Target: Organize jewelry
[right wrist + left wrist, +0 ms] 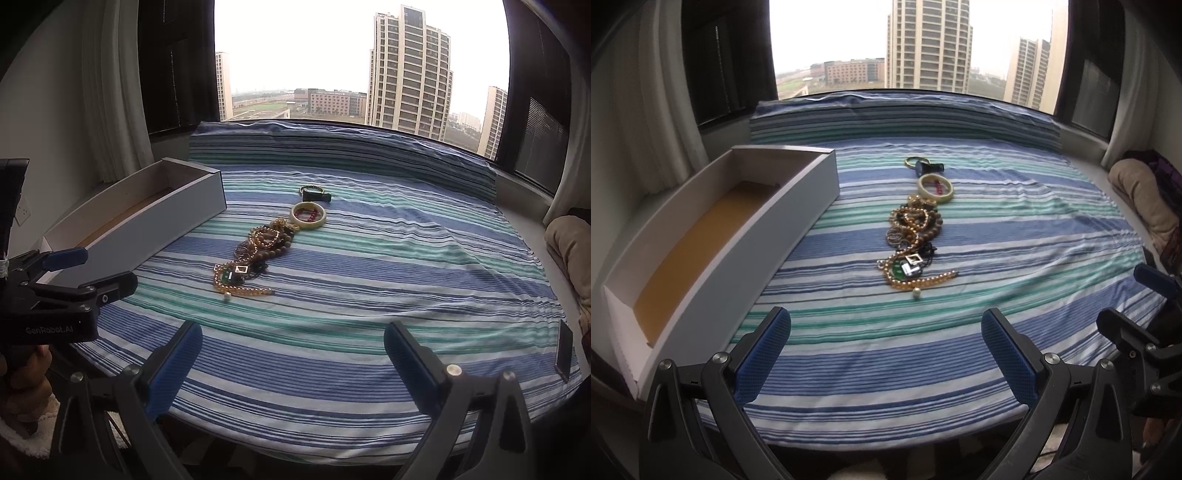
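Note:
A pile of jewelry lies in a line on the striped cloth: gold bead necklaces, dark bead strings, rings, a green pendant and a loose pearl. A cream bangle and a dark watch lie at the far end. The pile also shows in the right wrist view. A long white box with a tan floor stands open and empty at the left. My left gripper is open, low at the near edge. My right gripper is open beside it.
A striped pillow lies along the window at the back. A beige cushion sits at the right edge. Curtains hang at both sides. A small dark device lies at the right near edge of the cloth.

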